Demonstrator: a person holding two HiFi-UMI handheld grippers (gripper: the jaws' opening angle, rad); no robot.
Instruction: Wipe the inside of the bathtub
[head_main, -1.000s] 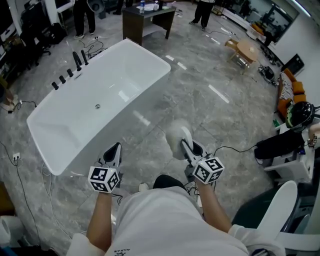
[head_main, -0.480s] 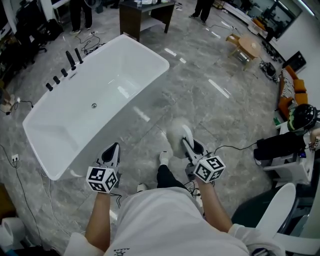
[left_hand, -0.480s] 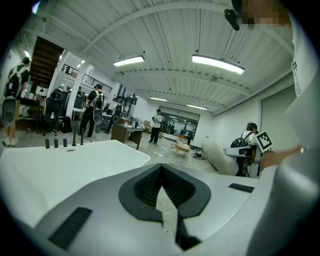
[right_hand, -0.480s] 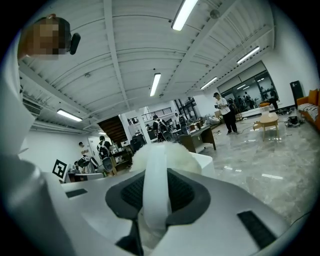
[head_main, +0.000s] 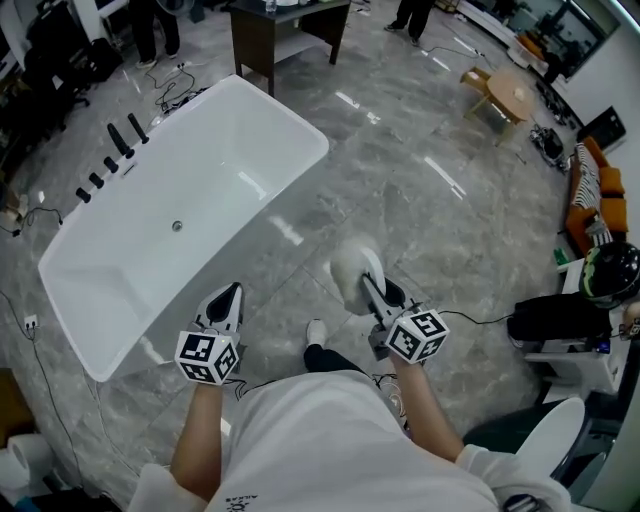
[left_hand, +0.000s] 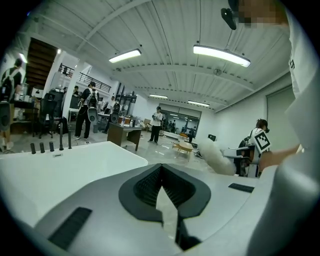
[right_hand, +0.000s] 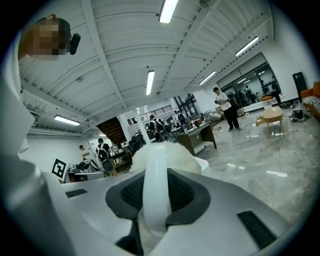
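Observation:
The white bathtub (head_main: 200, 190) stands on the grey marble floor at the left, with its drain (head_main: 177, 226) showing inside. My left gripper (head_main: 224, 301) is held near the tub's near corner, outside it, jaws shut and nothing between them. In the left gripper view the left gripper (left_hand: 161, 170) points over the tub rim (left_hand: 75, 157). My right gripper (head_main: 368, 288) is shut on the white handle (right_hand: 156, 192) of a fluffy white wiping pad (head_main: 352, 272), held over the floor to the right of the tub. The pad (right_hand: 172, 152) sticks up beyond the right gripper (right_hand: 156, 180).
Black taps (head_main: 108, 158) line the tub's far edge. A dark table (head_main: 285, 30) stands behind the tub, with people near it. A small round wooden table (head_main: 512, 95) is at the back right. Cables (head_main: 30, 215) lie left of the tub. A black helmet (head_main: 612, 272) and white chair (head_main: 552, 435) are at the right.
The view has shifted forward: the tub sits lower and further left in the picture, and a shoe now shows below. Both grippers keep their pose and hold.

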